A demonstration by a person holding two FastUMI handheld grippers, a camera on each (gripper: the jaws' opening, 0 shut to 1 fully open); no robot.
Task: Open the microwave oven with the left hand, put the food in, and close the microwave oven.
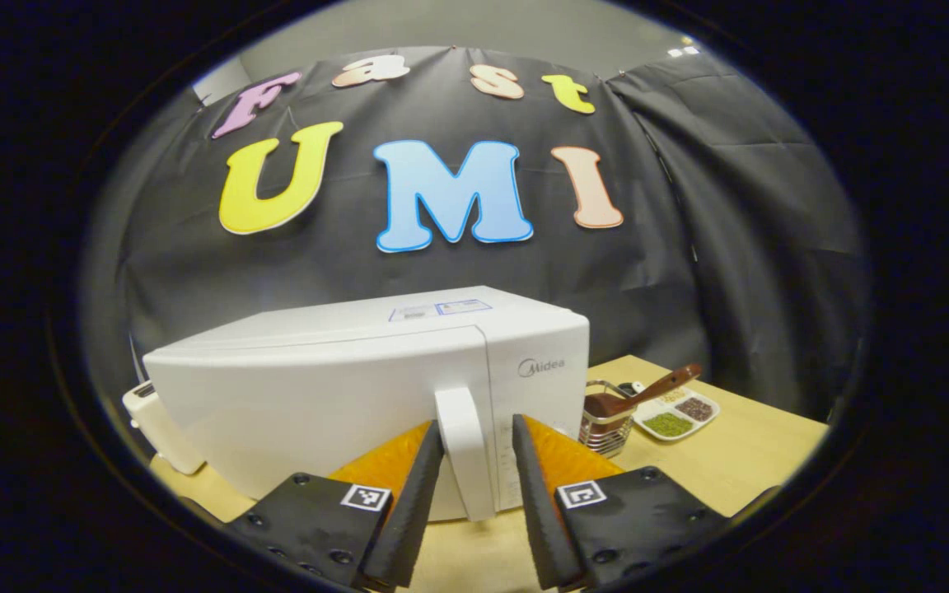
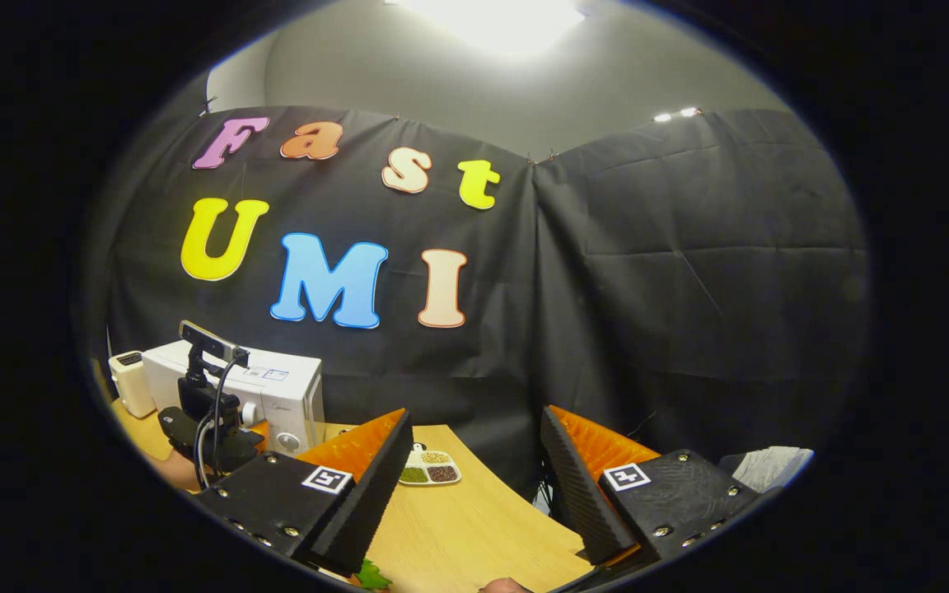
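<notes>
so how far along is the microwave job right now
Early. Nothing looks finished: the microwave door is shut. In hand: the left gripper is open with its fingers either side of the door handle, not visibly pressing on it. The right gripper hangs open over the table, holding nothing. Left: pull the door open, put the food in, close it.

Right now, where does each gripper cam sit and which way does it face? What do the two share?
Left gripper view: rides the left gripper, facing the microwave close up; its own fingers straddle the door handle, not visibly pressing.
Right gripper view: rides the right gripper, held back over the table, facing the booth wall; its own open fingers, plus the left gripper at the microwave.
Shared: microwave, sectioned dish, table.
</notes>
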